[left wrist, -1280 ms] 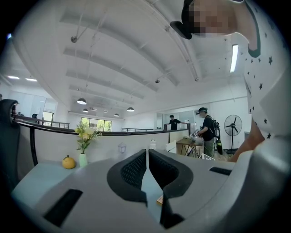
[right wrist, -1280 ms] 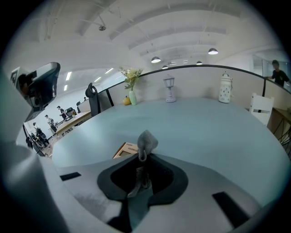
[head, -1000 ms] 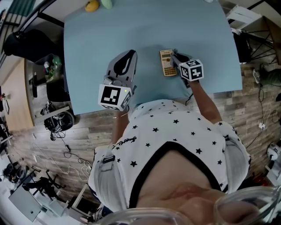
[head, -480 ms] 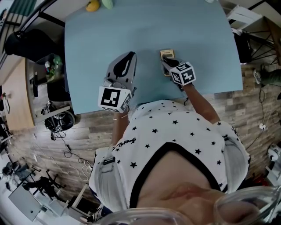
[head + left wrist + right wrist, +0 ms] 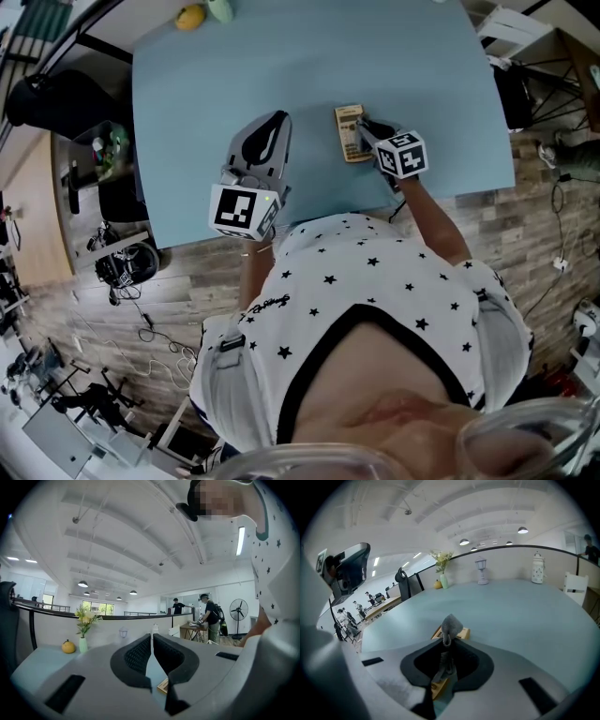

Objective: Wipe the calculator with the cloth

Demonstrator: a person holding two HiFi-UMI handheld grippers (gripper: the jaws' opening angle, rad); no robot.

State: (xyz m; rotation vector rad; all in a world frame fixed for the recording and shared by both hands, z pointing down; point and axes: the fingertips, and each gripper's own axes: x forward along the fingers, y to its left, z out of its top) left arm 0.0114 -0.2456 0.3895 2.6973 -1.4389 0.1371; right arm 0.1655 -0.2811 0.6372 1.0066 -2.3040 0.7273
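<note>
Grey cloth [image 5: 451, 625] over tan calculator [image 5: 348, 136]

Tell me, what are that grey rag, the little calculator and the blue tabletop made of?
The cloth looks like soft grey fabric, seemingly knitted; it bunches in a limp fold above the right gripper. The calculator has a tan casing with stiff straight edges, probably plastic. The table has a smooth, matte light-blue top, perhaps laminate or paint; the look leaves it open.
</note>
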